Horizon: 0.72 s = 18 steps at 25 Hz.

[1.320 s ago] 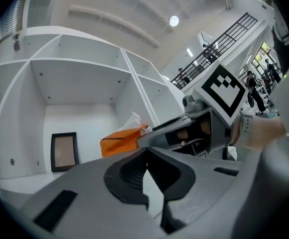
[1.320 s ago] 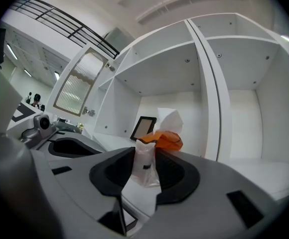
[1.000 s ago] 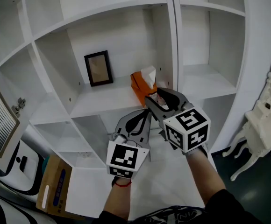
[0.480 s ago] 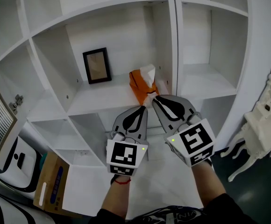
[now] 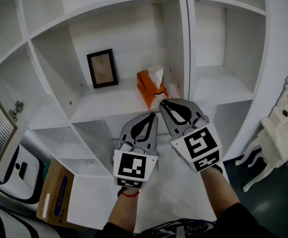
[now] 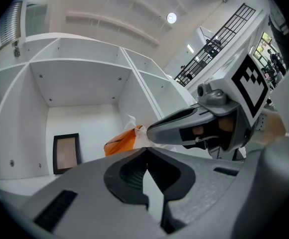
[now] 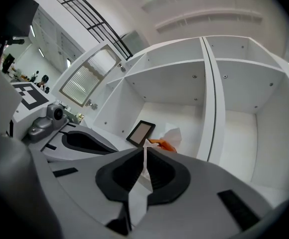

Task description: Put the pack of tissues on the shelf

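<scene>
Both grippers are basically closed up now. The right gripper (image 5: 161, 102) was wide a second back and has just been closing. Its jaws are near together with nothing in them, tips just in front of the pack (image 5: 148, 82). The left gripper (image 5: 152, 117) has its jaws together, empty too. The pack sits on the shelf (image 5: 104, 105) beside the frame (image 5: 102, 68), free of both. Looks to me like placing is done, only backing off left.
</scene>
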{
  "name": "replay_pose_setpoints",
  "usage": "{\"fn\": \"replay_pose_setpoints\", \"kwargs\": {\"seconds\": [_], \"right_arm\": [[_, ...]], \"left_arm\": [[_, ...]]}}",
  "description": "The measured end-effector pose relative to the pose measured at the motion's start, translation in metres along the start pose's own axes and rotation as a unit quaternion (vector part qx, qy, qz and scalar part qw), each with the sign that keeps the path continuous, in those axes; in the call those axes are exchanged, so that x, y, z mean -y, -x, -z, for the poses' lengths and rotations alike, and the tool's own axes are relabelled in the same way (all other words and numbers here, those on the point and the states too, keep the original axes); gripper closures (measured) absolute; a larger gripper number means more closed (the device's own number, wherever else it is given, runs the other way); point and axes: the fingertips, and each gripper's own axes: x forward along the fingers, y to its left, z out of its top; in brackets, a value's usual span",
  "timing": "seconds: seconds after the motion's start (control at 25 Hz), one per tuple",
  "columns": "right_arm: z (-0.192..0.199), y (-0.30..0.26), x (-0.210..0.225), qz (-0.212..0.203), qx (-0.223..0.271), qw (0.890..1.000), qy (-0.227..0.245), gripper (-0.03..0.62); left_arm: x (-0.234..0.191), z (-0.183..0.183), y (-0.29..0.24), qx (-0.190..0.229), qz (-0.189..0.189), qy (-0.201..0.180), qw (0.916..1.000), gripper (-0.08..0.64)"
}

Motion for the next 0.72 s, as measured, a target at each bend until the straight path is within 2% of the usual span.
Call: {"fn": "replay_pose_setpoints", "kwargs": {"seconds": [0.52,0.72], "right_arm": [[0.004,-0.026,0.004,-0.003,-0.008,1.0,-0.015,0.572],[0.003,-0.026,0.006,0.001,0.006,1.0,-0.019,0.572]], "left_arm": [[-0.006,0.007,0.003,-0.003,-0.005,0.005,1.0,0.554],[-0.004,0.012,-0.001,-0.009,-0.004,0.005,0.9999,0.554]]}}
